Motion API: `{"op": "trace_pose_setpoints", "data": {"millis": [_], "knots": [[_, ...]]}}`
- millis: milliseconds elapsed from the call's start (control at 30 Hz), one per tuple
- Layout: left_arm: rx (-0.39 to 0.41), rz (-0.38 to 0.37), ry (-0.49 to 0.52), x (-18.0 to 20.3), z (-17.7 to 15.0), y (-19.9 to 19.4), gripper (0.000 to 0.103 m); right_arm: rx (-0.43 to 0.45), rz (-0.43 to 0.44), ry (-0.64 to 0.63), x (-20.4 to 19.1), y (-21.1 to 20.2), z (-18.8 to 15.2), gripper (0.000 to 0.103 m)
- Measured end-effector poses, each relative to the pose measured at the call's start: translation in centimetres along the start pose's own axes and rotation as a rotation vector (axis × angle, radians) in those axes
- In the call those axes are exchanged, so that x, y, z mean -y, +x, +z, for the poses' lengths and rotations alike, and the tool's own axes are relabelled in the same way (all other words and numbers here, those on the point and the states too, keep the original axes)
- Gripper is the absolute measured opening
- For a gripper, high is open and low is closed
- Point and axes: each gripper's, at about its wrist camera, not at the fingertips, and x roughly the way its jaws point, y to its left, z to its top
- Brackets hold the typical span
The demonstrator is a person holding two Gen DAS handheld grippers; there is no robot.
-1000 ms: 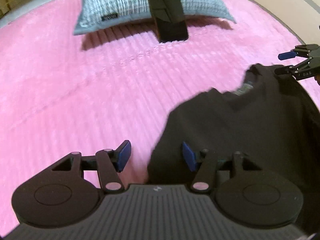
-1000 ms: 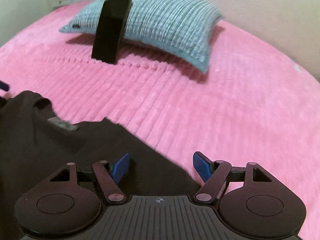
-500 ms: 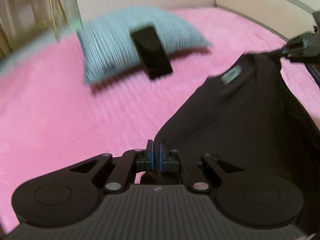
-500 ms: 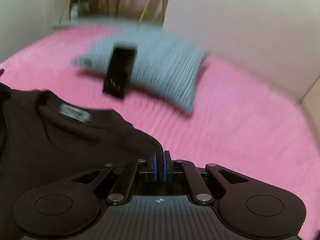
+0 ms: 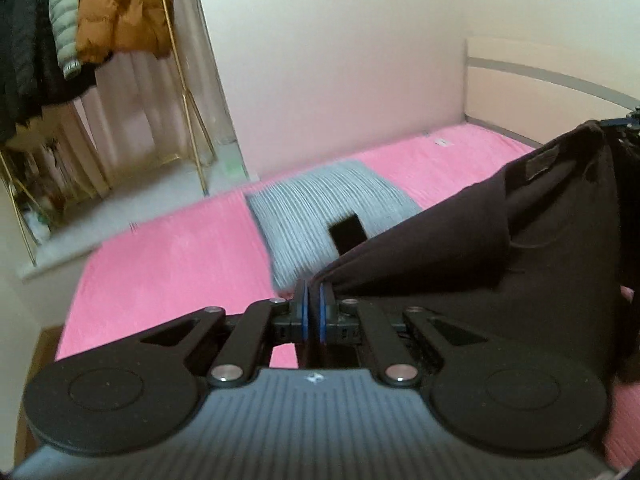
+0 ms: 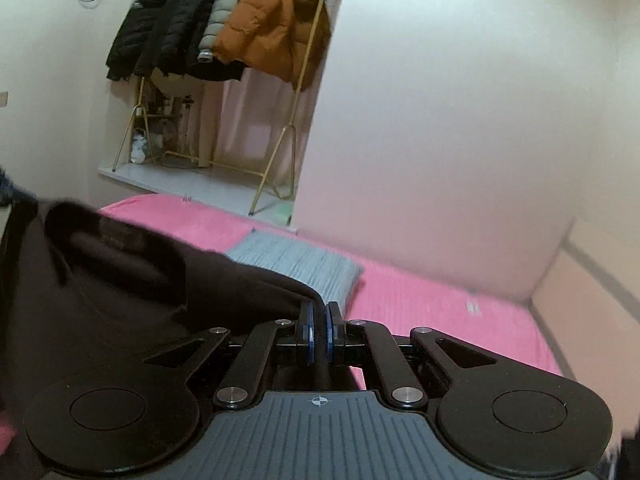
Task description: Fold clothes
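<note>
A dark brown sweater point(image 5: 520, 248) hangs in the air above the pink bed point(image 5: 168, 256), stretched between both grippers. My left gripper point(image 5: 313, 290) is shut on one shoulder edge of it, with cloth pinched between the blue pads. My right gripper point(image 6: 319, 310) is shut on the other shoulder of the sweater point(image 6: 120, 292). The neck label point(image 5: 540, 162) shows near the collar. In the left wrist view the right gripper's tip point(image 5: 628, 120) shows at the far right edge, at the sweater's upper corner.
A grey striped pillow point(image 5: 320, 208) lies at the head of the bed with a black phone-like slab point(image 5: 348, 234) leaning on it. A gold clothes rack point(image 6: 224, 28) with several jackets stands beyond the bed. The beige headboard point(image 5: 540, 76) sits against the wall.
Both grippers went from open to shut on the sweater's shoulders and rose, lifting it off the bed. The views tilted up, so the wall and clothes rack now show.
</note>
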Motion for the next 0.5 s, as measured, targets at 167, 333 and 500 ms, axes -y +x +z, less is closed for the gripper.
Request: {"op": "trace_pose_setpoints", "data": {"millis": [167, 333, 500], "knots": [[-0.079, 0.085, -0.015, -3.2, 1.0, 13.5, 0.015, -0.099, 0.025, -0.014, 0.1, 15.9, -1.7, 0.005], [-0.261, 0.160, -0.185, -4.2, -5.4, 20.9, 0.029, -0.255, 0.010, 0.076, -1.8, 23.2, -8.1, 0.072], [-0.409, 0.113, -0.251, -1.1, -15.0, 15.6, 0.040, -0.395, 0.079, 0.221, -4.2, 16.0, -14.8, 0.072]]}}
